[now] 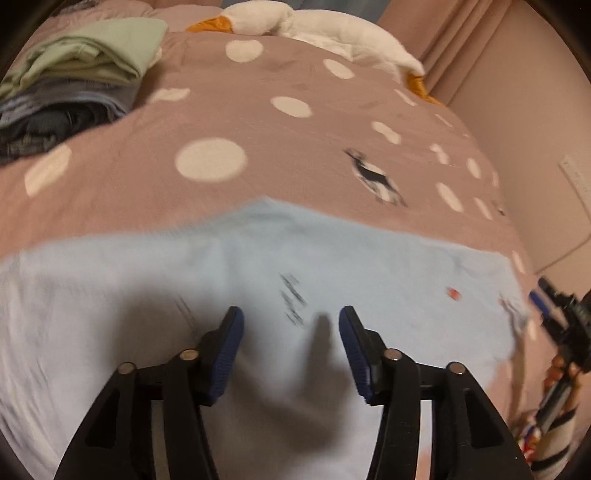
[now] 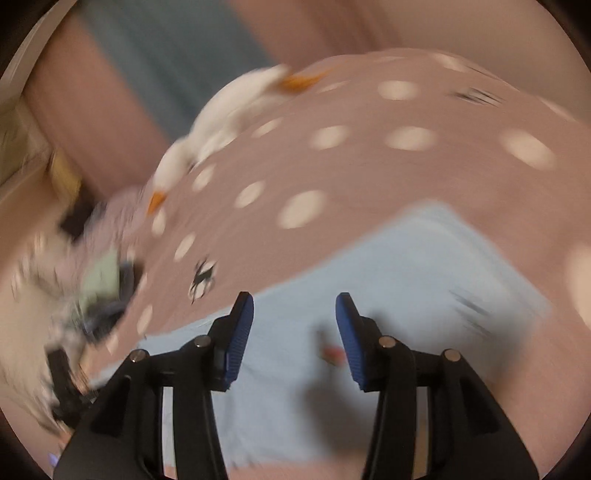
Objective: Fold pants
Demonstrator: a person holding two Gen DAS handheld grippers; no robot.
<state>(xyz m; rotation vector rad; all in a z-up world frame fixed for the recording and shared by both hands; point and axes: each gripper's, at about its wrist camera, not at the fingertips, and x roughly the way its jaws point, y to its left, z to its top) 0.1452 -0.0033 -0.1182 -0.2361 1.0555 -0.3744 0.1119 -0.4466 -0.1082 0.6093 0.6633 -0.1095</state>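
Light blue pants point(image 1: 332, 258) lie spread flat on a brown bed cover with white dots point(image 1: 258, 129). They carry a small dark print and a tiny red mark. My left gripper point(image 1: 291, 314) hovers over the middle of the cloth, open, with nothing between its blue pads. In the right wrist view the same pants point(image 2: 406, 258) lie under my right gripper point(image 2: 294, 299), which is also open and empty, above the cloth near its red mark point(image 2: 334, 352). That view is blurred. The right gripper point(image 1: 554, 306) also shows at the right edge of the left wrist view, held by a hand.
A stack of folded clothes point(image 1: 74, 85), green on top of grey and dark ones, sits at the far left of the bed. A white plush goose point(image 1: 314, 29) lies along the far edge. A pink curtain and wall point(image 1: 517, 92) close the right side.
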